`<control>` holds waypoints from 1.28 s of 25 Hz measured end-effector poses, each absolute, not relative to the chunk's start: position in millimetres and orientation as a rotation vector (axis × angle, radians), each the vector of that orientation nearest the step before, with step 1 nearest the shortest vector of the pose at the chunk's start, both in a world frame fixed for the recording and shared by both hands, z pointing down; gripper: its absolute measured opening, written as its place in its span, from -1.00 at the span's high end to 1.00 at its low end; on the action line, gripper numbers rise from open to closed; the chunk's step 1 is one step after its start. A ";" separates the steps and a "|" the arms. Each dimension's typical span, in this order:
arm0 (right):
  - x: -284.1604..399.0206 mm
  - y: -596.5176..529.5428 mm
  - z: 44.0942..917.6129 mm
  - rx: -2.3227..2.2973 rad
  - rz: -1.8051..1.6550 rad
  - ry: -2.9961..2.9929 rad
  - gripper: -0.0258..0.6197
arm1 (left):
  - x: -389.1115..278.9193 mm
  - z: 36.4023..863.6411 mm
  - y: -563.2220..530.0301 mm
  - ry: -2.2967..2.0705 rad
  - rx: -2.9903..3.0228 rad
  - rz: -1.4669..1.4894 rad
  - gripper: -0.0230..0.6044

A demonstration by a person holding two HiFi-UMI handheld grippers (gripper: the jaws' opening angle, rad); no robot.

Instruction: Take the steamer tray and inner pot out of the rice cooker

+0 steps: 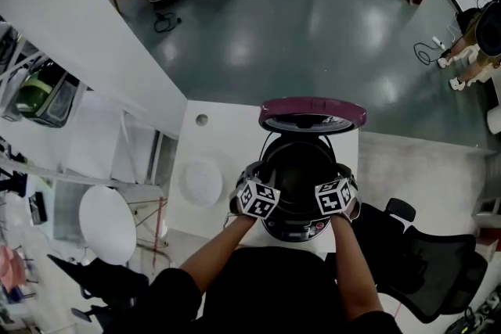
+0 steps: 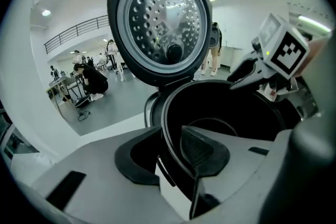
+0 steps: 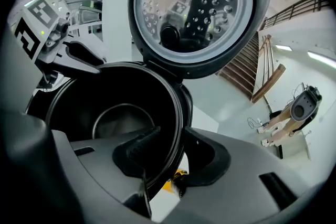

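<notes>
Now your left gripper [image 2: 170, 152] and right gripper [image 3: 168, 152] tilt down, jaws apart astride the rim of the round black inner pot [image 2: 236, 107]. Behind it, the purple-topped lid [image 1: 311, 112] stands raised.

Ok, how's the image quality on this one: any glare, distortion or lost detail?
Head view: sharp, evenly lit, soft light reflections on the floor. Left gripper view: strong fisheye with black corners; the lid's perforated plate mirrors the room; the inner pot is almost black inside. Right gripper view: same fisheye, bright glints on that plate.
</notes>
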State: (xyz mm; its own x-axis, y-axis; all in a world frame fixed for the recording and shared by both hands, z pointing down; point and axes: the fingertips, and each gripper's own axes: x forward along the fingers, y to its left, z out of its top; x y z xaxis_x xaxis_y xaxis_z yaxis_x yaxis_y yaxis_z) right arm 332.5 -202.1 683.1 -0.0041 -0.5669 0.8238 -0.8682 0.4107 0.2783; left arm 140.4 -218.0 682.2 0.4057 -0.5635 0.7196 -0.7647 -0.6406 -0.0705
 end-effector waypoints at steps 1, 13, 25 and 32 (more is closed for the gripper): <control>331.7 -202.1 684.6 1.252 0.370 -1.679 0.54 | 140.3 682.5 -218.1 -1.172 2.395 1.067 0.55; 333.1 -202.5 689.4 1.228 0.260 -1.605 0.55 | 139.1 683.5 -223.3 -1.230 2.357 1.022 0.71; 335.8 -205.0 682.5 1.314 0.254 -1.630 0.70 | 138.1 680.6 -225.5 -1.223 2.351 0.984 0.74; 336.1 -208.3 671.2 1.409 0.353 -1.690 0.76 | 134.8 668.6 -222.4 -1.277 2.340 0.895 0.76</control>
